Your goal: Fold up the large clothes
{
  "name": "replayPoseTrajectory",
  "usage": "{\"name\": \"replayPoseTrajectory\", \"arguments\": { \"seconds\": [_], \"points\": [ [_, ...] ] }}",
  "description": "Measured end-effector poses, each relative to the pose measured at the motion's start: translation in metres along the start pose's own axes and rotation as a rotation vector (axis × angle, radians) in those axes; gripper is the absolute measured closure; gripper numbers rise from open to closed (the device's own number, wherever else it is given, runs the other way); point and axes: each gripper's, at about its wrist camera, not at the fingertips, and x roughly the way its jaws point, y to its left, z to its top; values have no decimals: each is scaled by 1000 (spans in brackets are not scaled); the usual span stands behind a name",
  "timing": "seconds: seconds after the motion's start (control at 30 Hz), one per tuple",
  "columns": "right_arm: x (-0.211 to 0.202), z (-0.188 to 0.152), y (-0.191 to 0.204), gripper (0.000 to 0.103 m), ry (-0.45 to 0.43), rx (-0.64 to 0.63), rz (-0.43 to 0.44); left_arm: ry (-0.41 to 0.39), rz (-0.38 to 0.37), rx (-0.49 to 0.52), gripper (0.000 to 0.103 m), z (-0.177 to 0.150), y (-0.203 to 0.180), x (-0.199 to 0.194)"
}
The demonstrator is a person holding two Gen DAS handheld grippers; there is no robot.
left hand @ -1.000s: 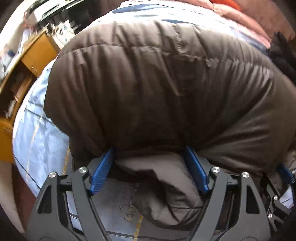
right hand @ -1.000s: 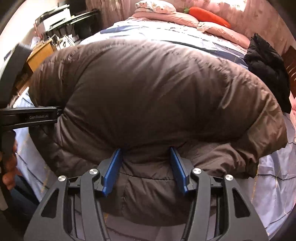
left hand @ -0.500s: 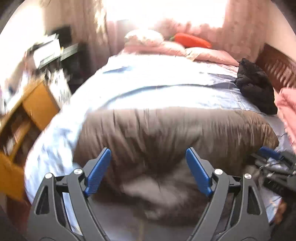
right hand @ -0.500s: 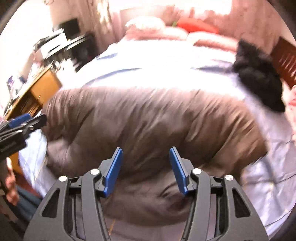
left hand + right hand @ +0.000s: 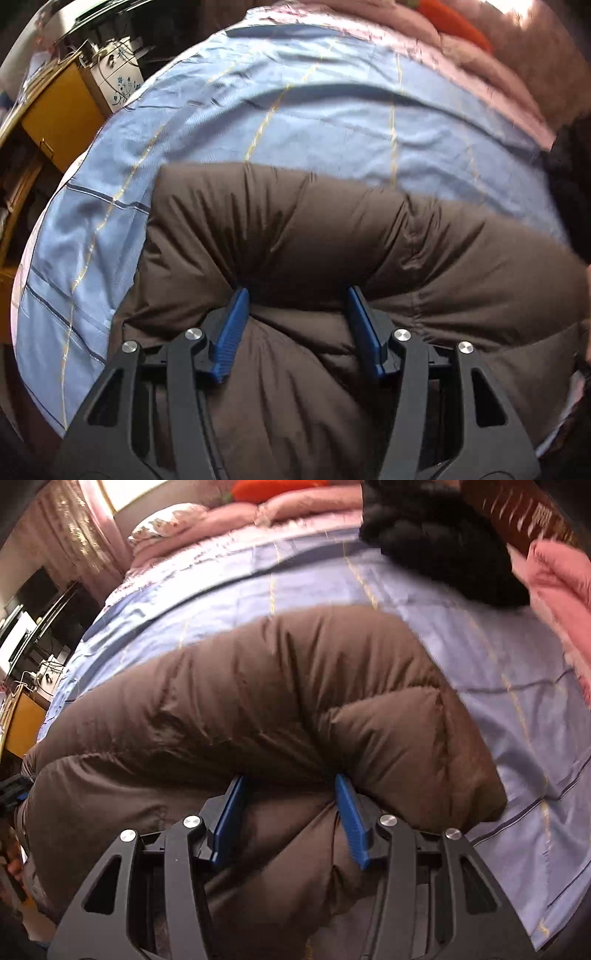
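**Brown puffer jacket bunched at the near edge of the bed, 2 claws on its fold**

A brown quilted down jacket (image 5: 332,236) lies across the near part of a bed covered with a light blue sheet (image 5: 295,122) crossed by thin gold and dark lines. The jacket is doubled over, a thick puffy roll sitting on top of a lower layer.

The left claw (image 5: 295,314) points steeply down at the jacket. Its blue pads (image 5: 231,332) are closing, with a padded bulge of brown fabric between them, pressed in on both sides. The right claw (image 5: 288,805) sits on the same jacket (image 5: 277,701) nearer its right end; its jaws are also closing slightly, and the blue pads (image 5: 349,819) pinch a wad of the lower layer under the roll.

Beyond the jacket, the sheet (image 5: 498,664) is bare up to a black garment (image 5: 443,542) at the far right. Pink bedding (image 5: 554,587) lies beside it, and an orange carrot-shaped cushion (image 5: 273,487) rests by the pillows. A yellow wooden cabinet (image 5: 59,110) stands left of the bed.
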Motion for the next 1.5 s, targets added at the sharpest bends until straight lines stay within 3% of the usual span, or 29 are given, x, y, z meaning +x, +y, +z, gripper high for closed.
{"name": "replayPoseTrajectory", "arguments": {
  "seconds": [0.13,0.2,0.3,0.43,0.53,0.57,0.67,0.8,1.0,1.17,1.23,1.33,1.5],
  "points": [
    [9,-2,1,53,25,31,3,-14,68,3,47,2,-7,7],
    [-7,-4,5,53,-4,48,-21,-61,127,28,48,-7,-20,-19],
    [-41,-12,25,53,-47,8,60,-154,13,88,37,-28,-45,-73],
    [-66,-43,73,53,-37,-190,98,-224,-98,196,34,-62,-89,-112],
    [-52,-54,87,53,-11,-247,75,-183,-118,259,34,-85,-117,-95],
    [-42,-57,89,53,-9,-273,32,-172,-124,269,35,-90,-122,-89],
    [-21,-58,82,47,9,-261,6,-216,-77,322,34,-101,-133,-70],
    [-4,-54,75,44,34,-221,26,-170,-100,266,30,-97,-126,-45],
    [4,-62,83,44,16,-251,-11,-177,-56,285,29,-97,-130,-32],
    [-10,-63,78,44,9,-185,31,-203,-103,227,35,-101,-122,-52],
    [-31,-68,74,44,-14,-153,77,-252,-113,227,38,-110,-120,-72],
    [-57,-78,77,44,-67,-188,74,-330,-115,250,38,-123,-123,-92],
    [-52,-93,89,44,-72,-285,22,-289,-122,251,38,-134,-125,-87]
  ]
}}
